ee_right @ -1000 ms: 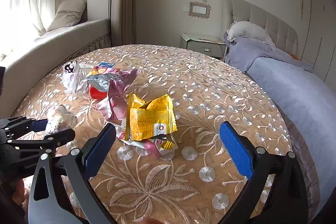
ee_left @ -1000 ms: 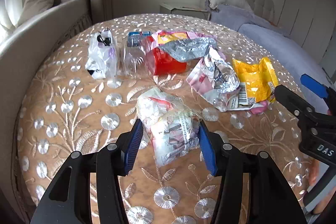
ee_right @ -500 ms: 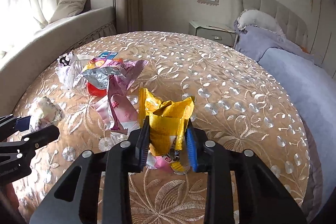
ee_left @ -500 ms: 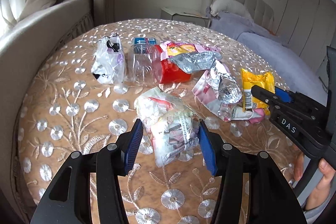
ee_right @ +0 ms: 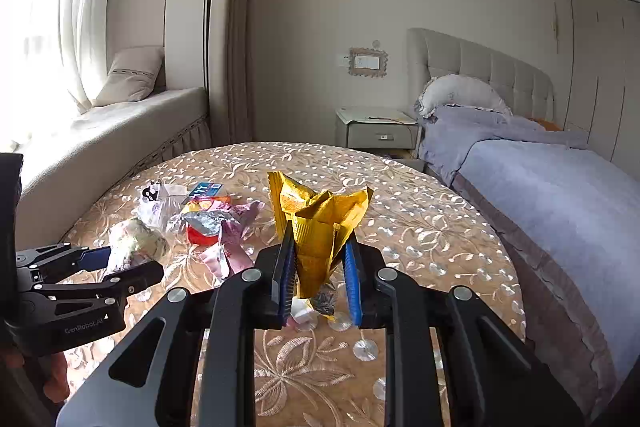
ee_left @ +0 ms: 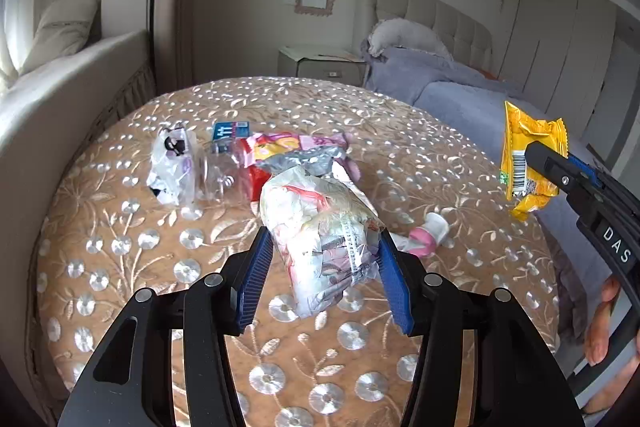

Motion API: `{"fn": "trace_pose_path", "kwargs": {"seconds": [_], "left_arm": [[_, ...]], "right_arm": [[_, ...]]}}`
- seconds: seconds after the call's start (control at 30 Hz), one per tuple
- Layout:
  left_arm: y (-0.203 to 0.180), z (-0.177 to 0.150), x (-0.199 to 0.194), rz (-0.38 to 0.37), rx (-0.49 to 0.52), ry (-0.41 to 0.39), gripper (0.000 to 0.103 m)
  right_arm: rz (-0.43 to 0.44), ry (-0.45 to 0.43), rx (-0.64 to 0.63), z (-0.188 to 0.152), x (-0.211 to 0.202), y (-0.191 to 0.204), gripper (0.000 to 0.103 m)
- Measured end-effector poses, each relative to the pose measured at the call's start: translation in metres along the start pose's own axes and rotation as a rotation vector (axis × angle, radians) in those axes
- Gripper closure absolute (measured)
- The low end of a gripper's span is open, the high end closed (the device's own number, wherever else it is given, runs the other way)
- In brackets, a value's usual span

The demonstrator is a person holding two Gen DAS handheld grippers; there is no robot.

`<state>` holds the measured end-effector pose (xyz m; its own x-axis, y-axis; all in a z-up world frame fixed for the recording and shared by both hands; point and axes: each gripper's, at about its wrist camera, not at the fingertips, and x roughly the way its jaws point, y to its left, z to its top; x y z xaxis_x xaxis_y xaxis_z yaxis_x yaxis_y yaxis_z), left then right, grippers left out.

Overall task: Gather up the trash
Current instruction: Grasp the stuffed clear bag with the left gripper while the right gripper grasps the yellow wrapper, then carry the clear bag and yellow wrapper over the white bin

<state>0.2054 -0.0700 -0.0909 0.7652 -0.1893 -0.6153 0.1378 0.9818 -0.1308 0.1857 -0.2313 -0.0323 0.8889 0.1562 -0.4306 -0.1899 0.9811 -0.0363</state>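
Observation:
My left gripper [ee_left: 324, 239] is shut on a clear plastic bag stuffed with crumpled paper [ee_left: 320, 223], held just above the table. In the right wrist view that bag [ee_right: 136, 241] sits in the left gripper [ee_right: 134, 261] at the left edge. My right gripper [ee_right: 320, 239] has its jaws closing, and the blue pads press a crumpled yellow snack wrapper [ee_right: 316, 211] that stands up between them, clear of the table. The left wrist view shows the same wrapper [ee_left: 528, 131] hanging from the right gripper [ee_left: 554, 163] at the right.
On the round embroidered tablecloth [ee_left: 120, 247] lie a white printed bag [ee_left: 172, 167], a clear bottle [ee_left: 228, 171], a silver and pink wrapper [ee_left: 304, 155] and a small pink-white scrap [ee_left: 428, 235]. A bed [ee_right: 560, 195] stands to the right, a nightstand [ee_right: 376, 133] behind, a window seat [ee_right: 100, 139] left.
The right gripper went from wide open to closed on the yellow wrapper and lifted it off the table. The left gripper rose with its bag.

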Motion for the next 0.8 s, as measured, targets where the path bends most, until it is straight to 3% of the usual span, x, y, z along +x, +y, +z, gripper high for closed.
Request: {"fn": "trace_pose_path", "kwargs": {"seconds": [0.57, 0.8], "left_arm": [[-0.118, -0.017, -0.005, -0.193, 0.171, 0.002, 0.051], [-0.170, -0.026, 0.003, -0.237, 0.249, 0.017, 0.051]], "right_arm": [[-0.145, -0.018, 0.092, -0.043, -0.069, -0.056, 0.080], [-0.219, -0.008, 0.142, -0.065, -0.093, -0.085, 0.080]]}}
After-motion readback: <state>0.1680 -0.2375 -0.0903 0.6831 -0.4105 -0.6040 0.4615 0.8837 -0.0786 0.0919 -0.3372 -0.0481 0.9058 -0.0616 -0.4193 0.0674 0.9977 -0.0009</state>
